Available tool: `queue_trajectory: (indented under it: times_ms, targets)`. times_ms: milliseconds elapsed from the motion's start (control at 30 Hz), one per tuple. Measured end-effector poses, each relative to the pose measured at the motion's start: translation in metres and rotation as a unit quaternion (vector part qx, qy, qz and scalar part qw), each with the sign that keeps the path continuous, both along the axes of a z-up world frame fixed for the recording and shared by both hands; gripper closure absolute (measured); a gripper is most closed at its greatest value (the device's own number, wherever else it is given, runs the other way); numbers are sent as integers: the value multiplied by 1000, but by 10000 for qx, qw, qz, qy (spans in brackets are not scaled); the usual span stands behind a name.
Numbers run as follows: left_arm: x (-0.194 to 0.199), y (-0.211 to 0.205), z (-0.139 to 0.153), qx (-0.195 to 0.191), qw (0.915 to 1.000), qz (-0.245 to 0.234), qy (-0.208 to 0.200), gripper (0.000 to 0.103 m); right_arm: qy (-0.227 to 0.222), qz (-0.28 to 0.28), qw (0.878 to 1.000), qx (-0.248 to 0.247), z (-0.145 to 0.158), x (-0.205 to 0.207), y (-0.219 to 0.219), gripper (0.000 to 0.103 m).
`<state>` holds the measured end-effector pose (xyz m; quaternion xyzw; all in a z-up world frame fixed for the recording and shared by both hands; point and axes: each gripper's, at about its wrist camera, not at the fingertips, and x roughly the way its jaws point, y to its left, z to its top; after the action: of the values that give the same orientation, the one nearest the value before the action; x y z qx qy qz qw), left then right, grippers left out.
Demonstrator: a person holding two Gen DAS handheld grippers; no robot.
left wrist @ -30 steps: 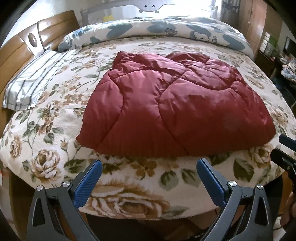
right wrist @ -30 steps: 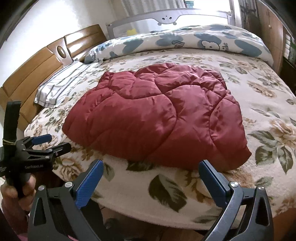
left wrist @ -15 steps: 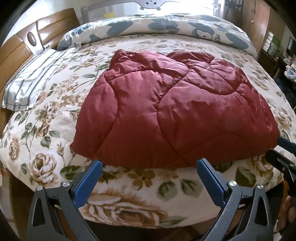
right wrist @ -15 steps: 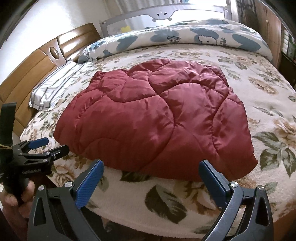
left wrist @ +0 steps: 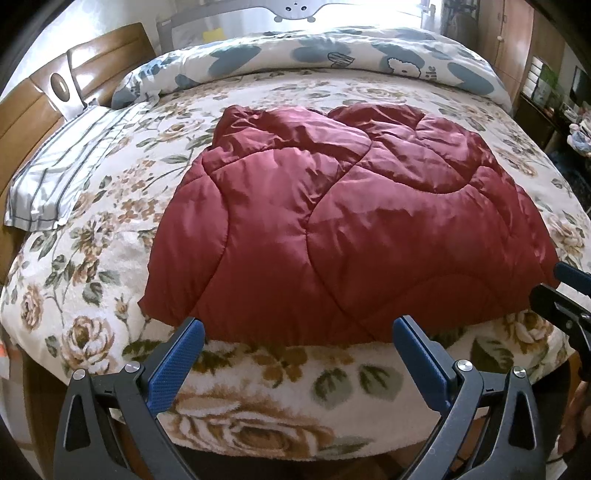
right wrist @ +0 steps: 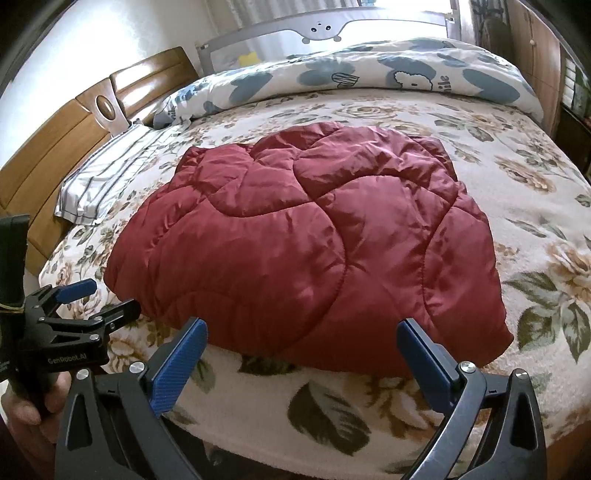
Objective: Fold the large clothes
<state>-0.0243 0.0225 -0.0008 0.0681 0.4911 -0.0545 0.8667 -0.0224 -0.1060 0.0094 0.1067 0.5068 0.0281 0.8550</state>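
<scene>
A dark red quilted padded garment (left wrist: 343,229) lies spread on the floral bedspread (left wrist: 266,380), its near hem by the bed's front edge; in the right wrist view the garment (right wrist: 314,251) fills the middle. My left gripper (left wrist: 297,334) hangs open just short of that hem, nothing between its blue pads. My right gripper (right wrist: 303,334) is likewise open near the hem's right part, holding nothing. The left gripper (right wrist: 92,299) shows at the left of the right wrist view, held by a hand. The right gripper (left wrist: 554,284) peeks in at the right edge of the left wrist view.
A striped pillow (left wrist: 70,166) lies at the left by the wooden headboard (left wrist: 33,107). A blue-patterned duvet (left wrist: 332,55) is rolled along the far side, before a grey bed rail (right wrist: 325,26). Wooden cabinets (left wrist: 517,40) stand at the right.
Both grippers have moved in closer to the garment's near hem; the garment looms larger in each view. Both stay open, and the garment itself has not shifted.
</scene>
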Motion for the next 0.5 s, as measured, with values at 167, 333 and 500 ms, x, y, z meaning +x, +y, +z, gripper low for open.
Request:
queue_trajectory:
  times_ms: [167,333,500]
  targets:
    - [1,-1,3,17,10000,-5,-68,1,-21,36,10000,-1,2,3,2,0]
    - [0,0,3,34,9999,-5,-101,1,-29,48,10000,6,2,4,3,0]
    - [1,0,3,32,9999,-6,-99,1,-49,69,10000,-3,4,4,4,0]
